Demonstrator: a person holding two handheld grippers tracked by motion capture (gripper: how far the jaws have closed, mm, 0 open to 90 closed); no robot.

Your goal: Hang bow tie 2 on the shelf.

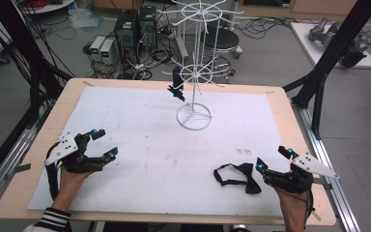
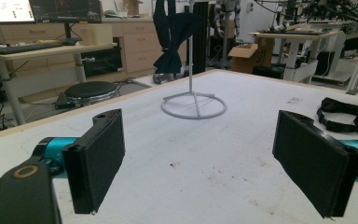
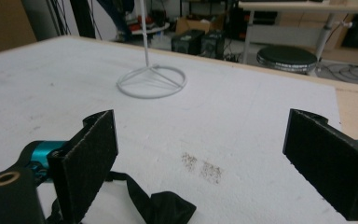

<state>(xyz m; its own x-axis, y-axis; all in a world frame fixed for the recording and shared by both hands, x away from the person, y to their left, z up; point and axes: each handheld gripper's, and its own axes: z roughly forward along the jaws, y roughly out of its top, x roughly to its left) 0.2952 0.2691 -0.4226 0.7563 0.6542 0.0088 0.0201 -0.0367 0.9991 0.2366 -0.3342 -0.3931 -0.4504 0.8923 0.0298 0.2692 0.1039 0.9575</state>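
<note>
Cables, computer towers and a black stool crowd the floor beyond the wooden table [image 1: 276,104], whose top is covered by a white sheet [image 1: 149,145]. Toward the far middle of that sheet stands a white wire display rack with a ring base [image 1: 193,116], and a dark bow tie [image 1: 176,89] already hangs from one of its lower spokes; the left gripper view shows it dangling just beside the pole. A second black bow tie with its strap looped out [image 1: 237,176] lies flat on the near right of the sheet, just to the left of the right gripper [image 1: 273,164]. The step in hand looks like the approach to pick up this lying bow tie, presumably to hang it on the rack as well. The right gripper has its jaws spread wide and holds nothing; in the right gripper view the bow tie's fabric [image 3: 163,205] sits low by the left jaw, close to it, though contact cannot be judged. The left gripper [image 1: 105,143] rests at the near left, well apart from both ties, its jaws also wide apart and empty. Next, the right gripper would need to shift left and down so the knot or strap falls between the pads, then close firmly on the thin cloth.
</note>
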